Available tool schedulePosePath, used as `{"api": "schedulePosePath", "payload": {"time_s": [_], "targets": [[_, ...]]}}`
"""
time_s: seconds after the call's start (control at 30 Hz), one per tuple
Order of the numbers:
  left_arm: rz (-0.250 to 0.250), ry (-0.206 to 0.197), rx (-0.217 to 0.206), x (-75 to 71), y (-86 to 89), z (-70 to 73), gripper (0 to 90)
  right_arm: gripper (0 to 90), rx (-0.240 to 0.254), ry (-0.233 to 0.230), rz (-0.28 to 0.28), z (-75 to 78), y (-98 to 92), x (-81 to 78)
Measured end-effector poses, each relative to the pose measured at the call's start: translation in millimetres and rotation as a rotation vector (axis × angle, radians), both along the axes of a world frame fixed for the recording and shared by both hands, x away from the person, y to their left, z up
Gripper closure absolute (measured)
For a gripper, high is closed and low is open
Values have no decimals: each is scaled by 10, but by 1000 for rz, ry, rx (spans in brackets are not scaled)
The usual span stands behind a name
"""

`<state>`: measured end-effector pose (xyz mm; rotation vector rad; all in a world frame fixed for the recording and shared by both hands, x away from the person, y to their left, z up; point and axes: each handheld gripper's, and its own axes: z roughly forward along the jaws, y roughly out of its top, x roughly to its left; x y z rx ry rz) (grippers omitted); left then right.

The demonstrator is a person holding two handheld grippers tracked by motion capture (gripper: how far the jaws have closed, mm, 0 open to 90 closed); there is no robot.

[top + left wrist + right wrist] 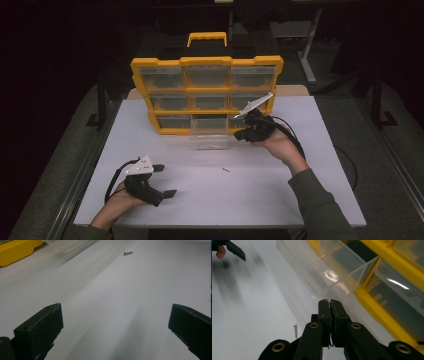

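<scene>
A yellow organizer (206,61) with clear drawers stands upright at the back of the white table (280,195). One clear drawer (209,136) is pulled out at its bottom middle. A small screw (226,170) lies loose on the table in front of it. My right gripper (239,134) hovers just right of the pulled-out drawer. In the right gripper view its jaws (329,301) are pressed together with nothing seen between them, close to the drawer's (312,272) front corner; the screw (295,330) lies below. My left gripper (167,180) rests low at the front left, wide open and empty (115,308), facing the screw (128,253).
The organizer has a yellow carry handle (207,36) on top. The table's front edge runs just below my left hand (112,205). In the left gripper view the organizer's yellow base (17,250) sits at the upper left. Dark floor and table legs surround the table.
</scene>
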<state>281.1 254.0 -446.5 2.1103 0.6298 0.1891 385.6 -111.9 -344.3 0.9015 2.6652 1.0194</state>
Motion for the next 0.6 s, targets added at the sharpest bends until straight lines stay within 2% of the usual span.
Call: {"api": "schedulePosePath", "payload": {"time_s": [0.33, 0.6], "targets": [[4, 1, -4, -1, 5, 2, 0, 860, -11, -27, 29, 183, 201, 127], [1, -1, -3, -1, 5, 3, 0, 859, -11, -30, 52, 231, 342, 223]]}}
